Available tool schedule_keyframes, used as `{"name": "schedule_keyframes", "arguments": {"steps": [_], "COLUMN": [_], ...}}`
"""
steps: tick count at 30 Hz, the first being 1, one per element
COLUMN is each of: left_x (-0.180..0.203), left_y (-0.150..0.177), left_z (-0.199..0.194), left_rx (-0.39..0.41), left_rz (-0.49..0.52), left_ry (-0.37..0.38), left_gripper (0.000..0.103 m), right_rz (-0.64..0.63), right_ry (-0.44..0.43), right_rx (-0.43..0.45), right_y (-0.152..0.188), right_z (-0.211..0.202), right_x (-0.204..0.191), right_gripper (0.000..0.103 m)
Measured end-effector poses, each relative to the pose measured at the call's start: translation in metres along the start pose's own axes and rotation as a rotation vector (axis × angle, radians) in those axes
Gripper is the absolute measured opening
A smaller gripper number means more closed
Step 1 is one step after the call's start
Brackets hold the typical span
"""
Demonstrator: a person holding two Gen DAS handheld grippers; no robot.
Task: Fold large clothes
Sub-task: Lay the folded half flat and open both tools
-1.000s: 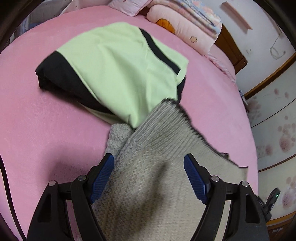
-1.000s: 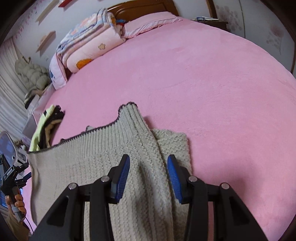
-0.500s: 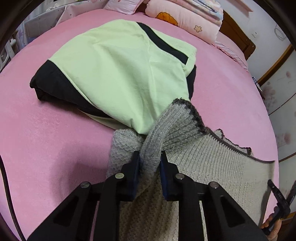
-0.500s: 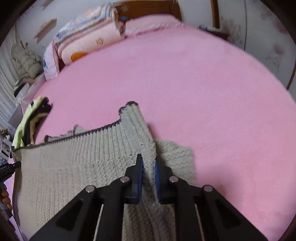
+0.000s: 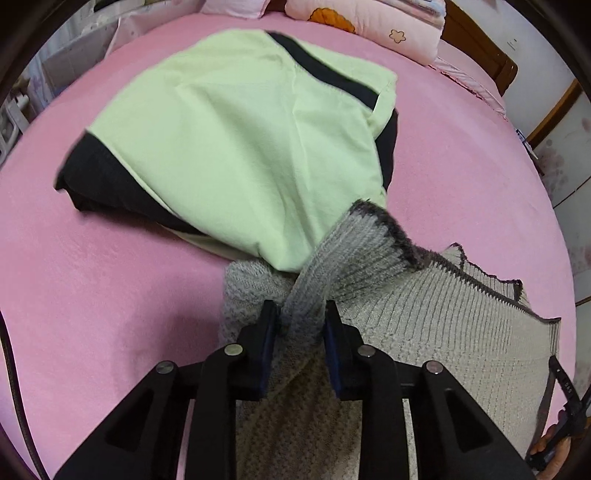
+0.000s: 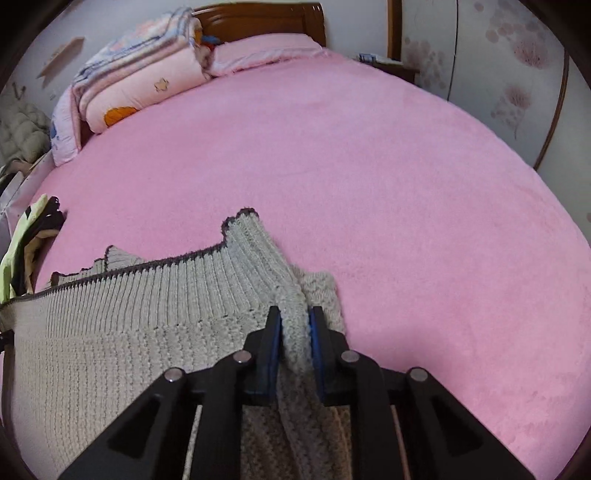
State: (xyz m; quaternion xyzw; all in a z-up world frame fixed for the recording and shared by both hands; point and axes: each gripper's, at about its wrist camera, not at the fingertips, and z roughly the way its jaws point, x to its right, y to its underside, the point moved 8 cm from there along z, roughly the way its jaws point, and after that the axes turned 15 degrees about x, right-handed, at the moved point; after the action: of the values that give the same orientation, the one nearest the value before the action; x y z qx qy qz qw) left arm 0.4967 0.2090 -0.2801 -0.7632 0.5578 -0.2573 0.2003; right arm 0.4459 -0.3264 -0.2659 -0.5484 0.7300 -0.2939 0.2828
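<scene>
A grey knitted sweater [image 5: 424, 325] with a dark-edged ribbed hem lies on the pink bed [image 5: 92, 277]. My left gripper [image 5: 300, 317] is shut on one hem corner, which bunches between its blue pads. My right gripper [image 6: 295, 325] is shut on the other corner of the sweater [image 6: 129, 325]. The ribbed hem stretches taut between the two grippers, lifted a little off the bed.
A folded light-green and black garment [image 5: 240, 140] lies just beyond the left gripper, touching the sweater; its edge shows in the right wrist view [image 6: 26, 236]. Folded pink quilts [image 6: 140, 85] and a pillow [image 6: 258, 51] sit by the wooden headboard [image 6: 258, 18].
Both grippers went from open over the sweater to shut on its hem corners. The hem has since been lifted and pulled taut between them.
</scene>
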Motion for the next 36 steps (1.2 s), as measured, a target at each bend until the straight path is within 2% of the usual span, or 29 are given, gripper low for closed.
{"name": "schedule_keyframes", "arguments": {"steps": [1, 3, 7, 9, 13, 18, 22, 23, 26, 28, 29, 31, 33, 36], "left_x": [0.001, 0.002, -0.001, 0.001, 0.016, 0.052, 0.064, 0.061, 0.039, 0.024, 0.018, 0.004, 0.0, -0.003], "left_y": [-0.005, -0.018, -0.042, -0.044, -0.016, 0.036, 0.07, 0.078, 0.087, 0.085, 0.083, 0.081, 0.082, 0.085], "left_z": [-0.008, -0.027, -0.068, -0.078, -0.092, -0.09, -0.075, -0.07, -0.058, -0.057, -0.057, -0.058, -0.063, -0.069], "left_rx": [0.026, 0.101, 0.249, 0.268, 0.247, 0.177, 0.124, 0.116, 0.113, 0.129, 0.134, 0.139, 0.143, 0.158], "left_rz": [0.021, 0.067, 0.069, 0.044, 0.039, 0.067, 0.119, 0.139, 0.158, 0.123, 0.124, 0.137, 0.144, 0.193], "left_ry": [-0.012, -0.022, -0.028, -0.012, 0.064, 0.147, 0.098, 0.064, -0.038, -0.02, -0.035, -0.054, -0.036, -0.07], "left_gripper": [0.026, 0.029, 0.032, 0.032, 0.032, 0.032, 0.032, 0.032, 0.033, 0.033, 0.033, 0.033, 0.033, 0.033], "right_rz": [-0.004, -0.029, -0.041, -0.013, -0.007, -0.075, -0.144, -0.167, -0.257, -0.308, -0.318, -0.309, -0.301, -0.253], "right_ry": [0.009, 0.024, 0.017, -0.031, -0.1, -0.209, -0.292, -0.301, -0.277, -0.217, -0.193, -0.152, -0.083, 0.013], "right_rx": [0.0, 0.02, 0.062, 0.082, 0.092, 0.073, 0.064, 0.06, 0.043, 0.04, 0.043, 0.059, 0.071, 0.071], "right_y": [-0.004, -0.009, -0.015, -0.017, -0.011, 0.016, 0.044, 0.052, 0.077, 0.088, 0.09, 0.089, 0.086, 0.081], "right_z": [-0.003, -0.014, -0.035, -0.048, -0.069, -0.094, -0.108, -0.109, -0.107, -0.101, -0.099, -0.095, -0.092, -0.09], "right_x": [-0.001, 0.0, 0.002, -0.001, -0.024, -0.081, -0.123, -0.13, -0.141, -0.132, -0.126, -0.102, -0.078, -0.033], "right_gripper": [0.024, 0.029, 0.029, 0.029, 0.029, 0.029, 0.029, 0.029, 0.029, 0.029, 0.029, 0.028, 0.028, 0.028]}}
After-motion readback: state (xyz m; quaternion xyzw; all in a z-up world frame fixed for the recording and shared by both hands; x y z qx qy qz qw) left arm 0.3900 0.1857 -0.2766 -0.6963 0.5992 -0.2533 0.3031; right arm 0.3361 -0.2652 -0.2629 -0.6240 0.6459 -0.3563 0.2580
